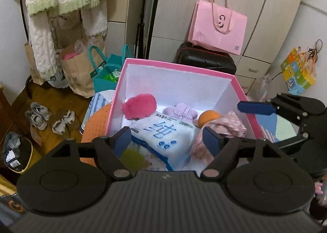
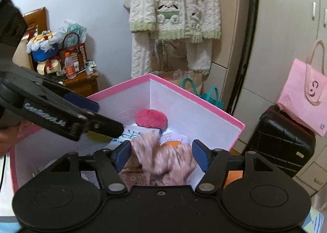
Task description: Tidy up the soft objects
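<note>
Between our left gripper's (image 1: 166,141) parted blue pads lies the pale blue tissue pack (image 1: 163,141), untouched, inside the pink box (image 1: 175,64). Beside it sit a pink floral cloth (image 1: 224,128), an orange ball (image 1: 208,117), a magenta pompom (image 1: 140,106) and a lilac plush (image 1: 180,110).

From the right wrist, our right gripper (image 2: 161,154) stands wide over the blurred floral cloth (image 2: 161,161), gripping nothing. Our left gripper (image 2: 81,110) slants down over the box's near-left wall.

We see our right gripper (image 2: 161,154) spread open above a pink patterned cloth (image 2: 163,163) lying blurred in the pink box (image 2: 204,106), with our left gripper (image 2: 87,108) reaching in alongside.
</note>
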Action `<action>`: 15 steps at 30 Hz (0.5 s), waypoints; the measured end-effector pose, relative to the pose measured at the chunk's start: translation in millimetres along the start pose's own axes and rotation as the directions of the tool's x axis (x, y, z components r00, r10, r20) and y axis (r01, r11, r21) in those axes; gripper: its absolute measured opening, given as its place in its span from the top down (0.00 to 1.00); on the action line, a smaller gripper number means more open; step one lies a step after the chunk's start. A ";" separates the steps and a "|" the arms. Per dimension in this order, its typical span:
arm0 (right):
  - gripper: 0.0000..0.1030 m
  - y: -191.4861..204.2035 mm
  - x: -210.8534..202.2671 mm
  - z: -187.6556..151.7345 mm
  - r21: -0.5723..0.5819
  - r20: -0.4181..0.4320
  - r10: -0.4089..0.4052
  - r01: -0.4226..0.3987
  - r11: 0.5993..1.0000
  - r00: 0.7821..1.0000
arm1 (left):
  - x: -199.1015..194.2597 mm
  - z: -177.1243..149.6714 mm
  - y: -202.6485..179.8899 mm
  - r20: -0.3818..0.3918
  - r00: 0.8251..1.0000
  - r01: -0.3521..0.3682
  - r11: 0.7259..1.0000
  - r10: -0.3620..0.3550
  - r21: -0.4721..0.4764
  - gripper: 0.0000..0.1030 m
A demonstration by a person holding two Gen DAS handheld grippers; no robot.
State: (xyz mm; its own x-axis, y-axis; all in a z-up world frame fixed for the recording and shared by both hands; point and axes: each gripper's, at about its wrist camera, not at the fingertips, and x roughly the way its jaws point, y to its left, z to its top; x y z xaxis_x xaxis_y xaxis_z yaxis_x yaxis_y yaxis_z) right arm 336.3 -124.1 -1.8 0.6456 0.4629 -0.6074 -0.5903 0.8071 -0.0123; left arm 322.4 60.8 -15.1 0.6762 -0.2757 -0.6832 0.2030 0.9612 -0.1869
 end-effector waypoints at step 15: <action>0.25 11.9 -61.2 -17.7 0.044 0.054 -0.016 0.014 0.999 0.998 | -47.6 -17.7 -15.5 0.029 1.000 0.003 0.999 -0.005 0.041 0.09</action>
State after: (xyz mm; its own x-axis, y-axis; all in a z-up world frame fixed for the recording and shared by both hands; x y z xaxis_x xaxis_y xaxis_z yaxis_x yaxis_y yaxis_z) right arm 281.2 -149.3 21.2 0.6802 0.4690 -0.5633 -0.5596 0.8287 0.0143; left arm 274.5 59.2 7.8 0.6957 -0.2803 -0.6614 0.2341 0.9589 -0.1602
